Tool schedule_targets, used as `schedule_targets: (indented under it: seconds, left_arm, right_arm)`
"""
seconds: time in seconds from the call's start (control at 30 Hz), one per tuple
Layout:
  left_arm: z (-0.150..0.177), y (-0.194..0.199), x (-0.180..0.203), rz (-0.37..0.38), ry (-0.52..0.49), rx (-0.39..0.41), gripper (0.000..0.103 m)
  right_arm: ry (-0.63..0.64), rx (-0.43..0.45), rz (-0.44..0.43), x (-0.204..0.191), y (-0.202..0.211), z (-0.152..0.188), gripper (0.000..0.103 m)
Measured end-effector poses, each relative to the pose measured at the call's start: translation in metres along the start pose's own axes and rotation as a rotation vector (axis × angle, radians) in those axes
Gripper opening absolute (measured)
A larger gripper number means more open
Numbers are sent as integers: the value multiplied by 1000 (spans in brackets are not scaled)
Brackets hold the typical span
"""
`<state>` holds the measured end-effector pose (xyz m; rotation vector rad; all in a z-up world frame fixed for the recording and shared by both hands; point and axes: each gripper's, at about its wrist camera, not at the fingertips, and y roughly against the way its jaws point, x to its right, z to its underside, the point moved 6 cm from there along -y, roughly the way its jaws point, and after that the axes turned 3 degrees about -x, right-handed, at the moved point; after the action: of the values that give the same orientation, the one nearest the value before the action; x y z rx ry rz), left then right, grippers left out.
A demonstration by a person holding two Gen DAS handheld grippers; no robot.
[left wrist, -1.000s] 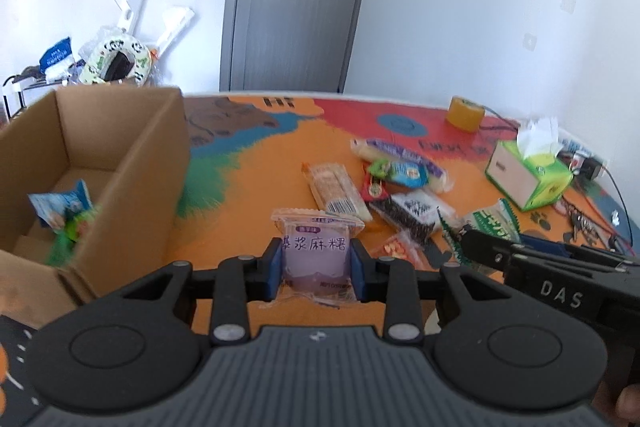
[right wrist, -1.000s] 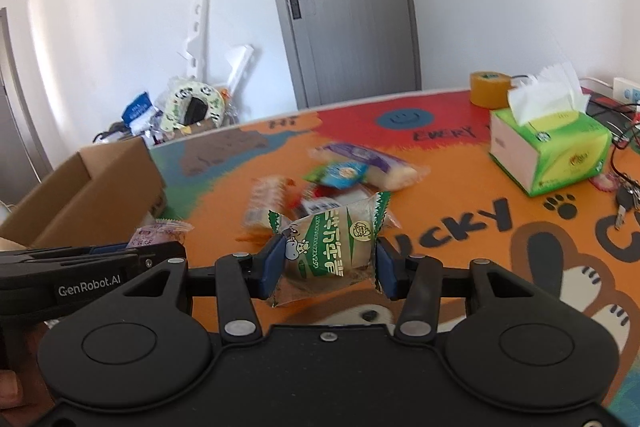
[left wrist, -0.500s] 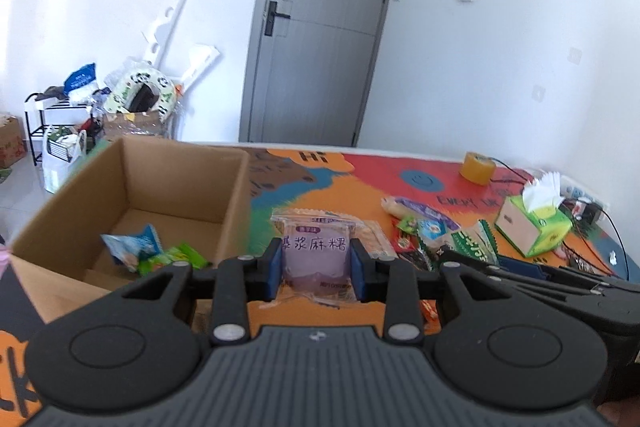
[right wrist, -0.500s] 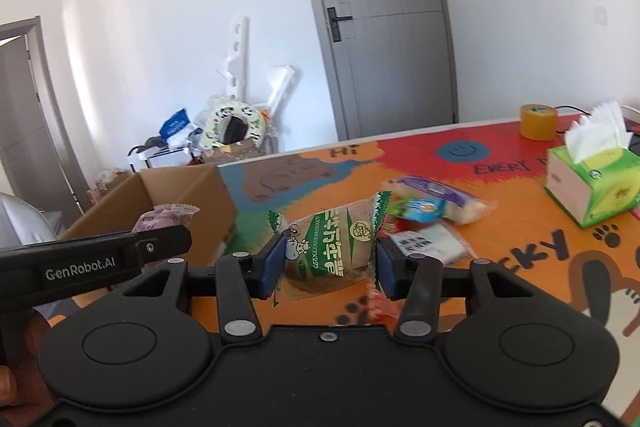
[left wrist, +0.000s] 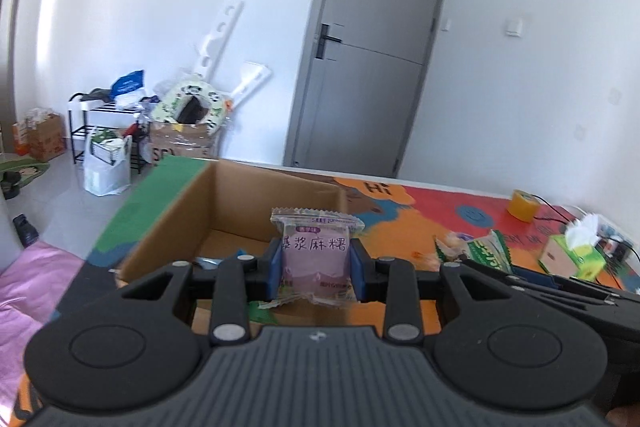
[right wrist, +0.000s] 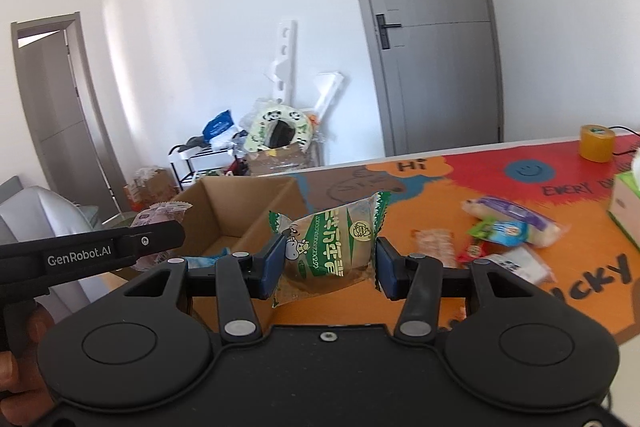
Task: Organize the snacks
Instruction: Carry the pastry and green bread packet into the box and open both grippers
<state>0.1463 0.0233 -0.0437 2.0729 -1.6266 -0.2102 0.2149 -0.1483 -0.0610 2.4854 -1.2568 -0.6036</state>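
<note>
A pink snack packet [left wrist: 314, 259] sits upright, pinched between the blue pads of the left gripper [left wrist: 315, 269], held in front of the open cardboard box [left wrist: 276, 205]. A green-and-white snack packet [right wrist: 332, 245] is clamped, tilted, in the right gripper [right wrist: 331, 263], also near the box's open side. Inside the box a bluish wrapper [right wrist: 208, 261] shows at the bottom. More snacks [right wrist: 508, 227] lie loose on the colourful table mat [right wrist: 440, 203], to the right of the box. A roll of tape [right wrist: 597, 142] and a tissue box [left wrist: 572, 255] stand farther off.
</note>
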Motion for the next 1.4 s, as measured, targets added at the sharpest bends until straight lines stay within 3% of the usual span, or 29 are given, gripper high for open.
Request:
schedule_targets:
  seconds: [0.37, 0.63, 0.8, 1.17, 1.4]
  left_arm:
    - [-12, -16, -47, -70, 34, -5, 33]
    - [-11, -35, -66, -95, 68, -52, 33]
    - [-14, -33, -75, -93, 92, -45, 46]
    - [-17, -15, -98, -119, 161, -29, 49]
    - [-11, -12, -99, -114, 168, -56, 57]
  right_arm:
    - [38, -8, -33, -30, -27, -11, 48]
    - [53, -8, -55, -45, -42, -21, 48]
    - [60, -23, -75, -56, -51, -24, 48]
    - [68, -54, -145, -88, -63, -28, 53]
    - [33, -57, -101, -78, -54, -25, 57]
